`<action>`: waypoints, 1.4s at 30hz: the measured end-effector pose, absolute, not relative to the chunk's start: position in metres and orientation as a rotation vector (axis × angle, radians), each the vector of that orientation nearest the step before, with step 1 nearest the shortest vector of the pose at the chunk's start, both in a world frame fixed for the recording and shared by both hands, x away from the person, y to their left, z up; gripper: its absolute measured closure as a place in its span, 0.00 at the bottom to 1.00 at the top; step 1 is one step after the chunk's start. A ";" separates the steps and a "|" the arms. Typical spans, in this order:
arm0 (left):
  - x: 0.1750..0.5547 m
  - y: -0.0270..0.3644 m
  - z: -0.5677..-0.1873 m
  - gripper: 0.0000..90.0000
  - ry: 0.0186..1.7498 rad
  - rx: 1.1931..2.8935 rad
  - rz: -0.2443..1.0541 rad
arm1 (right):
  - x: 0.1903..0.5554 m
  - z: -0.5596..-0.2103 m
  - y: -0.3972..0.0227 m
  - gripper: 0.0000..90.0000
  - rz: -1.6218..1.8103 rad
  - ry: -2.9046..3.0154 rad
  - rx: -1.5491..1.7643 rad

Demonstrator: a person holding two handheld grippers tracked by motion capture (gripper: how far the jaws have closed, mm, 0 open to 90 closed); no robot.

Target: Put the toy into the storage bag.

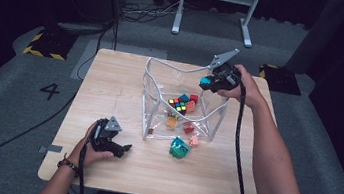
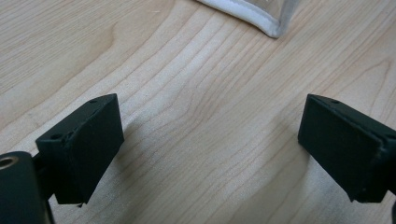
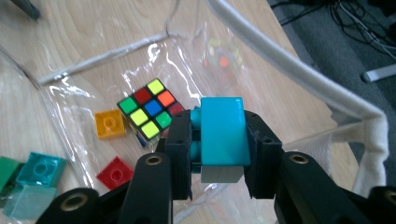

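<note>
My right gripper [image 1: 208, 83] hangs over the far right corner of a clear plastic bin [image 1: 148, 105] with a white rim, shut on a turquoise brick [image 3: 222, 131] that sits upright between its pads. Below it in the bin lie a colour cube [image 3: 148, 111], an orange brick [image 3: 109, 124] and a red brick [image 3: 115, 172]. My left gripper [image 1: 122, 149] rests low on the wooden table [image 1: 110, 89] near its front left, open, with bare wood between its fingers [image 2: 84, 147].
Outside the bin, by its front wall, lie a teal and green brick cluster [image 1: 179, 148] and a small pink brick [image 1: 194, 141]. A corner of the bin's white rim [image 2: 261, 21] lies just ahead of my left gripper. Cables run across the floor beyond the table.
</note>
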State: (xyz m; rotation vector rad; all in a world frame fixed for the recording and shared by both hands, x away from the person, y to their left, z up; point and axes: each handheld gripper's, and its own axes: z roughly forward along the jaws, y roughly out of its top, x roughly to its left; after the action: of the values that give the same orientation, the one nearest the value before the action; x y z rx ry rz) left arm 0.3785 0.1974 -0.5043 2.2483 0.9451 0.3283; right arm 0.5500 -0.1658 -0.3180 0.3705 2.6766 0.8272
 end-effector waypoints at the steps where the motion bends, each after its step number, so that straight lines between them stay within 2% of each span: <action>1: 0.378 0.197 -0.504 0.08 0.945 2.248 0.329 | 0.551 -0.318 -0.167 0.75 0.811 2.680 0.367; 11: 0.379 0.198 -0.504 0.08 0.943 2.251 0.329 | 0.555 -0.315 -0.190 0.75 0.598 2.753 0.412; 22: 0.379 0.198 -0.504 0.08 0.943 2.251 0.329 | 0.551 -0.311 -0.208 0.71 0.625 2.747 0.437; 27: 0.378 0.197 -0.504 0.08 0.943 2.250 0.330 | 0.544 -0.309 -0.213 0.67 0.719 2.697 0.422; 29: 0.378 0.197 -0.504 0.08 0.945 2.249 0.329 | 0.533 -0.304 -0.218 0.61 0.809 2.647 0.402; 32: 0.379 0.197 -0.504 0.08 0.943 2.251 0.329 | 0.522 -0.300 -0.227 0.58 0.924 2.572 0.434; 42: 0.379 0.198 -0.504 0.08 0.942 2.252 0.329 | 0.481 -0.301 -0.278 0.54 1.233 2.296 0.611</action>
State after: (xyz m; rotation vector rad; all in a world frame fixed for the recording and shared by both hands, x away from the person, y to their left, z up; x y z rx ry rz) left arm 0.3785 0.1975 -0.5042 2.2515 0.9424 0.3288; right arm 0.4812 -0.2779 -0.3012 0.6106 2.2959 1.2333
